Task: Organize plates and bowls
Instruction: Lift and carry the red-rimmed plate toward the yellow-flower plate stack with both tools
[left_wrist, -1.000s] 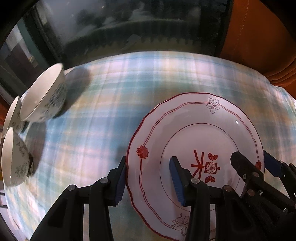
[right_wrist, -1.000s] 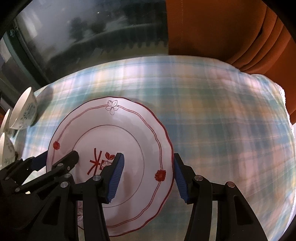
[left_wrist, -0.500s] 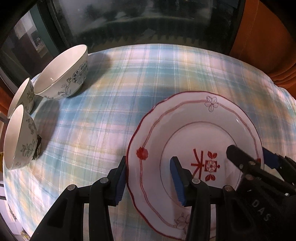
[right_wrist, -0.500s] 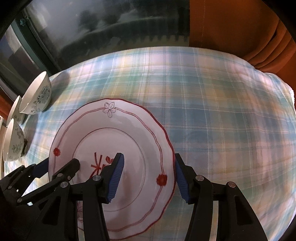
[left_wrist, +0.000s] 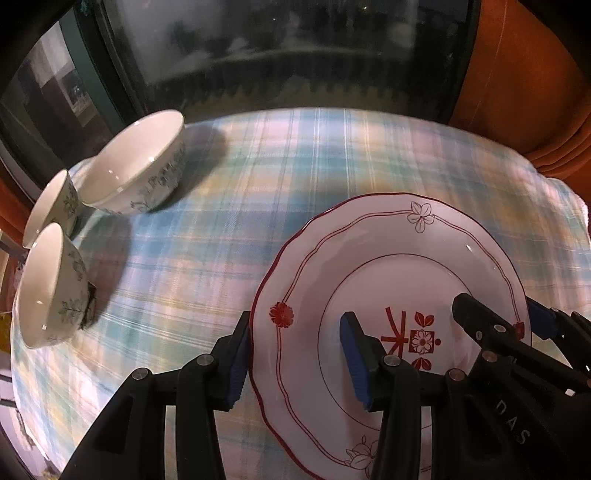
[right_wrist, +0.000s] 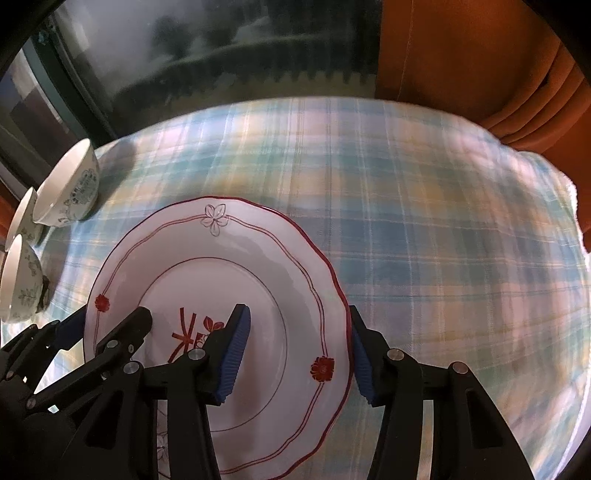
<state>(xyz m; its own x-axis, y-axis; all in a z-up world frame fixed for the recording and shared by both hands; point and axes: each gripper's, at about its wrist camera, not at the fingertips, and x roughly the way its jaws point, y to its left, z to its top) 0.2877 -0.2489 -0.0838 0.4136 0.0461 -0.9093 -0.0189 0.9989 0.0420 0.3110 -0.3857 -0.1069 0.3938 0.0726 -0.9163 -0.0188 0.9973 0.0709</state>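
Item: plate (left_wrist: 399, 291), white with a scalloped red rim, red emblem at centre. Location: carried between two grippers, apparently just above the plaid tablecloth (left_wrist: 258, 177), toward its near right part.

Left gripper (left_wrist: 295, 363): jaws at a narrow setting, straddling the plate's left rim, one blue pad outside the edge and one over the well; holding the plate.

Right gripper (right_wrist: 295, 352): jaws at a middling setting, straddling the opposite rim in the same way; holding the plate.

Other ware: three white bowls with blue floral print (left_wrist: 135, 171), grouped at the far left edge of the cloth, well apart from the plate.

Key relation: the bowls lie up and to the left of the plate, on the left gripper's side, so that hand is nearer them. Likely step: carrying the plate to its place.
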